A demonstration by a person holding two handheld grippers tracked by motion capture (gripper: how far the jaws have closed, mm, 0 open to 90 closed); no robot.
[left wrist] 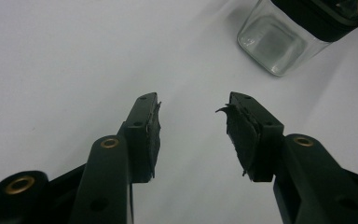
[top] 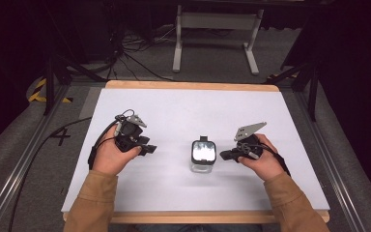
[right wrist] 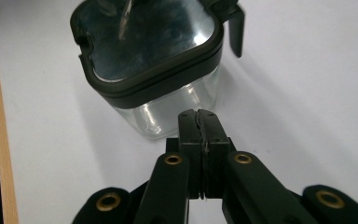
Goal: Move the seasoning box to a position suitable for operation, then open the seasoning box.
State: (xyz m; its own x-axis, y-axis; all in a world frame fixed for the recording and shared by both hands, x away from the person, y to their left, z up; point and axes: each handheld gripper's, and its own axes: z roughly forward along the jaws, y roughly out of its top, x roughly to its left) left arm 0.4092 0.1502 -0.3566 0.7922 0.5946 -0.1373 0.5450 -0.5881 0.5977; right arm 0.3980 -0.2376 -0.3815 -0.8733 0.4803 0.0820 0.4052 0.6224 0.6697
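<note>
A clear square jar [top: 203, 157] with a dark latched lid [right wrist: 149, 44] stands upright near the middle of the white bench [top: 174, 111], between the two hands. The right gripper [top: 225, 155] sits just beside the jar's right wall, jaws clenched together on nothing; whether the tips touch the glass is hard to tell. The left gripper [top: 149, 149] waits apart on the jar's other side, jaws released and empty. The step in hand looks like an approach to the jar: it would go best with the left gripper steadying the glass body low while the right works the lid's clasp [right wrist: 235, 30], pushing gently so the jar does not slide.
</note>
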